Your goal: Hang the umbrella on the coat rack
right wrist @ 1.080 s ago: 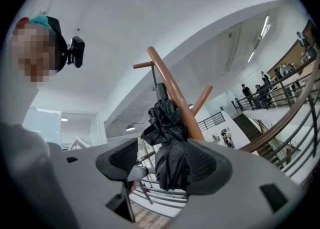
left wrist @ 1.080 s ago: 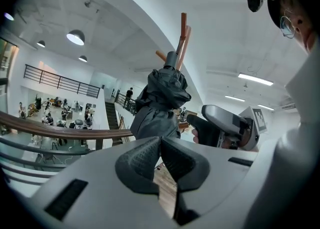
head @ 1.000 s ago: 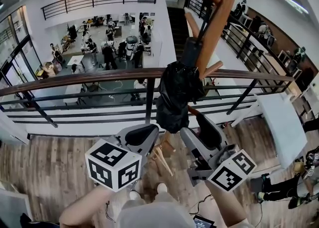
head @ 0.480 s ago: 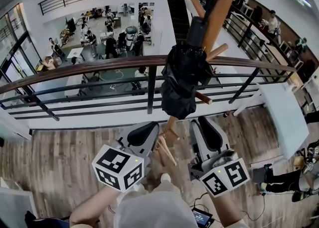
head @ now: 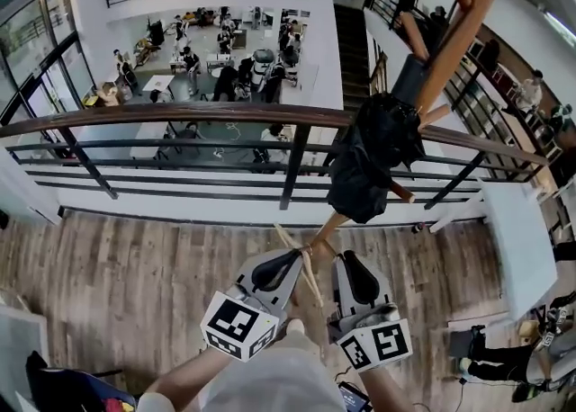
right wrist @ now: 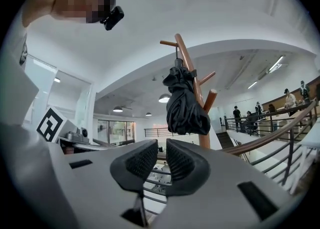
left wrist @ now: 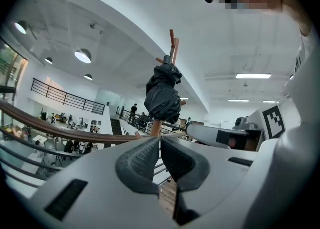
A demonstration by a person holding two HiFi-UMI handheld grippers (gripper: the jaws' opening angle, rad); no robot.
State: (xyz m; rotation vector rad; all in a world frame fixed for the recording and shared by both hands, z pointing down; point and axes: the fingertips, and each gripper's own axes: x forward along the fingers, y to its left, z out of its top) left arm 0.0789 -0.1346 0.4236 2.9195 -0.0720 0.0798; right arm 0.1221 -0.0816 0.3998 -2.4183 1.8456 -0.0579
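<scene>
Shows the black folded umbrella [head: 367, 165] hanging from an upper peg of the wooden coat rack [head: 454, 37], its bundle against the pole below the top pegs and clear of both tongs. Puts the rack on the plank floor [head: 135, 284] just this side of the balcony railing [head: 180, 113], with both tongs low beside its foot and pointing level toward it. Finds the left tongs [left wrist: 160, 140] pressed together and empty, and the right tongs [right wrist: 162, 145] closing to a narrow gap with nothing between the pads.
</scene>
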